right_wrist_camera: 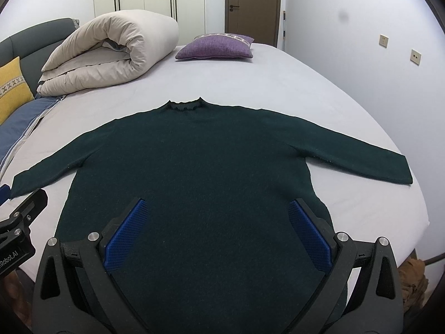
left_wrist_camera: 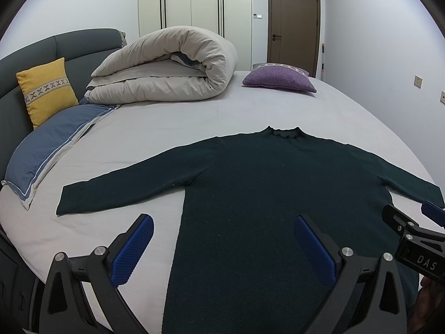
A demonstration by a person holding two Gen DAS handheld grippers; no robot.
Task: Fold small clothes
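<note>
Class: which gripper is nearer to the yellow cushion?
Left. The left gripper hovers over the sweater's left side, towards the yellow cushion; the right gripper hovers over the sweater's middle, farther away.

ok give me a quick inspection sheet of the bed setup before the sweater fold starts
surface: bed sheet, pale, smooth, mostly bare around the garment
job's things: dark green sweater laid flat, front up, both sleeves spread out to the sides, collar pointing away from the cameras
clutter: rolled beige duvet, purple cushion, yellow cushion, blue pillow, all at the far or head end, apart from the sweater
grippers: left gripper open above the sweater's left hem edge; right gripper open above the lower body; neither holds anything
cables: nothing seen
surroundings: grey headboard, white wardrobe, brown door, wall sockets
</note>
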